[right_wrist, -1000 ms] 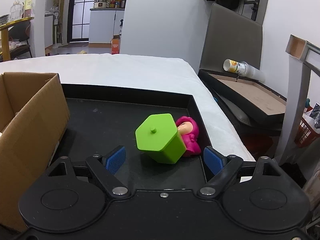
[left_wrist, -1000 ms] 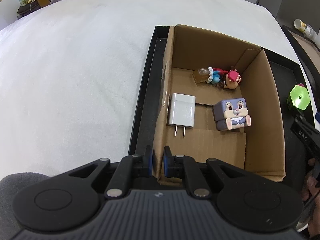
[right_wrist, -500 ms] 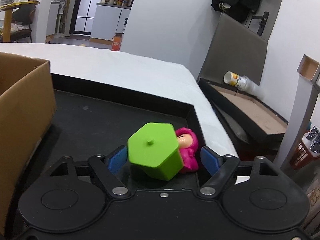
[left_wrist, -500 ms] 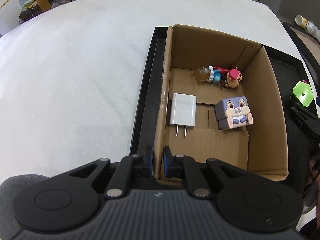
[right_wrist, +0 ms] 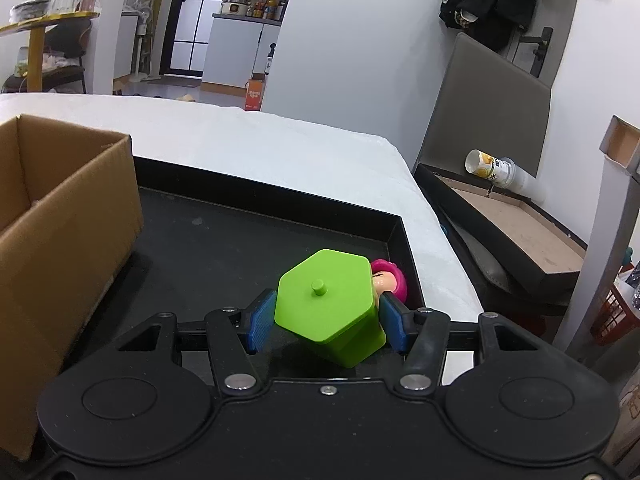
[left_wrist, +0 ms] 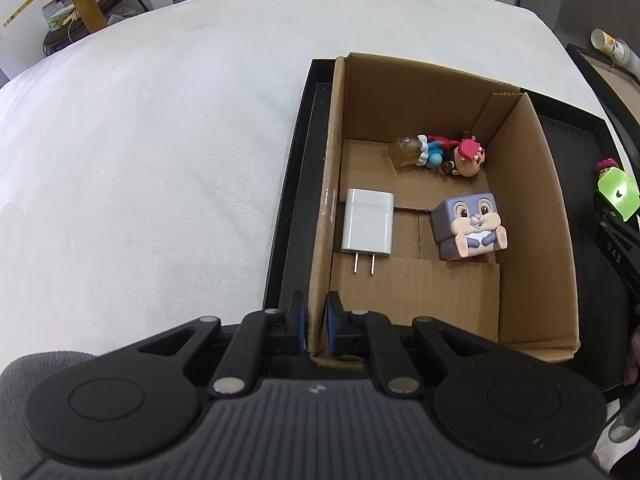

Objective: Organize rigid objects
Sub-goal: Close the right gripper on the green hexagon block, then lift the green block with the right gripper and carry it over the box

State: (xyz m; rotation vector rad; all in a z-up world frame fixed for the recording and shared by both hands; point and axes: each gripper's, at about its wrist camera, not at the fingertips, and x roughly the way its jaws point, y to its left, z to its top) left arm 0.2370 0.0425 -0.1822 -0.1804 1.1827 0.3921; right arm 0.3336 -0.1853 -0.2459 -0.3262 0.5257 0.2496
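Observation:
My left gripper (left_wrist: 315, 320) is shut on the near-left wall of an open cardboard box (left_wrist: 528, 216) that stands in a black tray (left_wrist: 296, 160). Inside the box lie a white charger (left_wrist: 367, 222), a grey bunny cube (left_wrist: 470, 226) and a small red-and-blue figurine (left_wrist: 448, 154). On the tray's right side my right gripper (right_wrist: 326, 322) is closing on a green hexagonal container (right_wrist: 324, 300), its blue pads against both sides. A pink-haired doll (right_wrist: 390, 278) lies just behind the container, by the tray's corner. The box (right_wrist: 60, 208) is to the left of it.
The tray sits on a white-covered table (left_wrist: 140, 140). Past the table's right edge, a stack of paper cups (right_wrist: 496, 168) lies on a low black-framed board. A grey panel leans against the wall behind it.
The right gripper's pads have come in from well apart to the green container's sides, and the container now sits lifted and more upright between them. The left gripper has kept its hold.

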